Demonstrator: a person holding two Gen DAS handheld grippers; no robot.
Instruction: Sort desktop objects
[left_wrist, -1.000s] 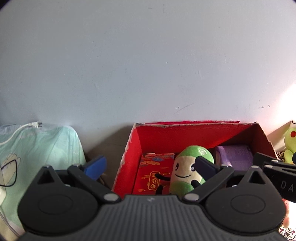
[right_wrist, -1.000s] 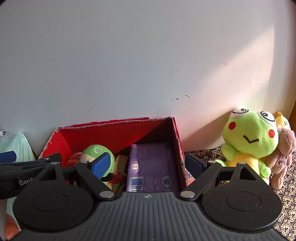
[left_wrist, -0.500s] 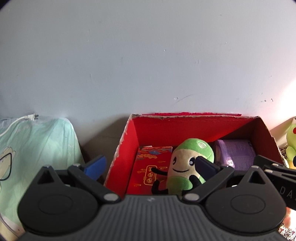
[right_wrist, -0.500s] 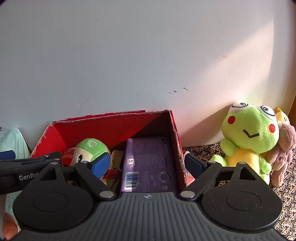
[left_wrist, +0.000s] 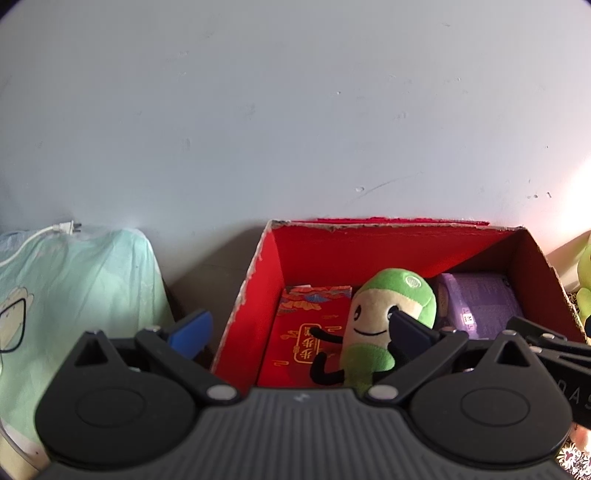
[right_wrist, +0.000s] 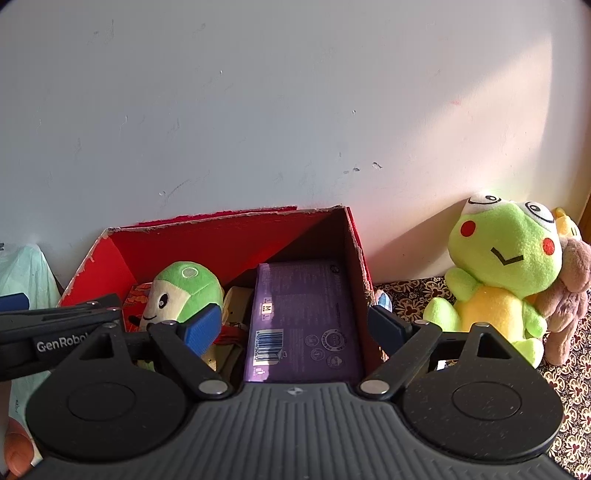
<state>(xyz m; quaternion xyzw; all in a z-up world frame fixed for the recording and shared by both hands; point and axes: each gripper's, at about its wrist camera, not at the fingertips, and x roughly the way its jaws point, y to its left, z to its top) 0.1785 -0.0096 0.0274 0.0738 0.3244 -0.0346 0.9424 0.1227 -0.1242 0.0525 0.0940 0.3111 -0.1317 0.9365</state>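
Lifting back from the red box (left_wrist: 266, 280) since a second ago | both claws, left claw (left_wrist: 299, 328) and right claw (right_wrist: 295, 325), gape empty | green plush (left_wrist: 388, 317) and purple pack (right_wrist: 303, 317) sit inside | frog plush (right_wrist: 498, 273) likely waits outside on the worktop.

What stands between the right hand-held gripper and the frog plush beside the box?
Nothing visible. The right hand-held gripper is open, aimed at the red box; the frog plush sits in the open, right of the box wall.

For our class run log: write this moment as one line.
left gripper: open, empty | right gripper: open, empty | red box: green doll, purple pack inside
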